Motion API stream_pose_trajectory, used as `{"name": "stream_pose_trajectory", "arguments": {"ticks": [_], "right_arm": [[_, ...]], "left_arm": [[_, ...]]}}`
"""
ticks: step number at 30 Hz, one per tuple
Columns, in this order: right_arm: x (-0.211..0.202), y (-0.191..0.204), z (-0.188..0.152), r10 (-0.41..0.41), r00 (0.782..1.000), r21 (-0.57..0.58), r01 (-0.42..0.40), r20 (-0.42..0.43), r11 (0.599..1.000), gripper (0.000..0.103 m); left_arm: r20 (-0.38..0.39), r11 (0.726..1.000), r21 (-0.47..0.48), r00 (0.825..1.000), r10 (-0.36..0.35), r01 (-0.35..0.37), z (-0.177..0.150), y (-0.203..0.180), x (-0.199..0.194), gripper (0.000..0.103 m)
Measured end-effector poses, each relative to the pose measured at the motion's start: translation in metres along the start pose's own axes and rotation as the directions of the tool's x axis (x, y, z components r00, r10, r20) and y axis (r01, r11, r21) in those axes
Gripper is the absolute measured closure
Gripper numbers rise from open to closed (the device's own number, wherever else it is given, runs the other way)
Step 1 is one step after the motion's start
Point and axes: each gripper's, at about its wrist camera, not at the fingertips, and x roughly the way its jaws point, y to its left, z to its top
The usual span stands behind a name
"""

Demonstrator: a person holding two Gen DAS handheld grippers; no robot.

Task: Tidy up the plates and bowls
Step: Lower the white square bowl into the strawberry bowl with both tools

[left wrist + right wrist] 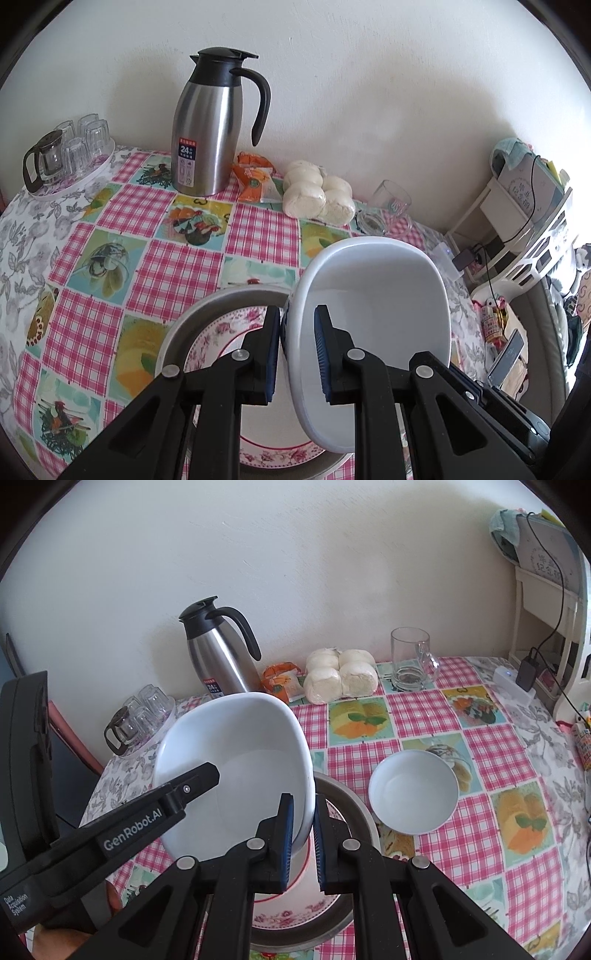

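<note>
Clutter lines the back of the checked tablecloth (480,716) along the wall: one steel thermos jug (207,140), one orange snack packet (255,177), one bag of four white buns (317,192), one glass mug (412,661), and a white tray (74,177) at the far left corner carrying a small glass teapot (46,157) and about four upturned tumblers (86,142). A white shelf unit (517,206) with cables stands off the table's right end.

Both tools share one large white bowl (236,760), tilted and lifted above a metal basin (192,317) that contains one floral-rimmed plate (229,332). The left gripper (297,354) is clamped on the bowl's left rim, one pad inside and one outside; the right gripper (303,842) pinches the opposite rim the same way. One smaller white bowl (413,790) sits on the cloth just right of the basin, apart from the held bowl.
</note>
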Motion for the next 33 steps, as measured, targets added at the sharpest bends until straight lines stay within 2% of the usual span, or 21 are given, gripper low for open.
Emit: {"name": "stream_pose_trajectory", "arguments": {"ticks": [12, 25, 33], "right_arm": [[0.010, 0.000, -0.011, 0.015, 0.999, 0.004, -0.015, -0.050, 1.000, 0.092], [0.039, 0.008, -0.017, 0.029, 0.992, 0.030, -0.026, -0.122, 0.999, 0.091], [0.050, 0.013, -0.021, 0.009, 0.987, 0.025, -0.005, -0.162, 1.000, 0.090]], "left_arm": [[-0.042, 0.999, -0.026, 0.999, 0.032, -0.033, -0.011, 0.010, 0.006, 0.084], [-0.105, 0.994, -0.073, 0.992, 0.075, -0.083, -0.014, 0.032, 0.023, 0.084], [-0.135, 0.993, -0.073, 0.987, 0.084, -0.094, -0.017, 0.037, 0.028, 0.084]]}}
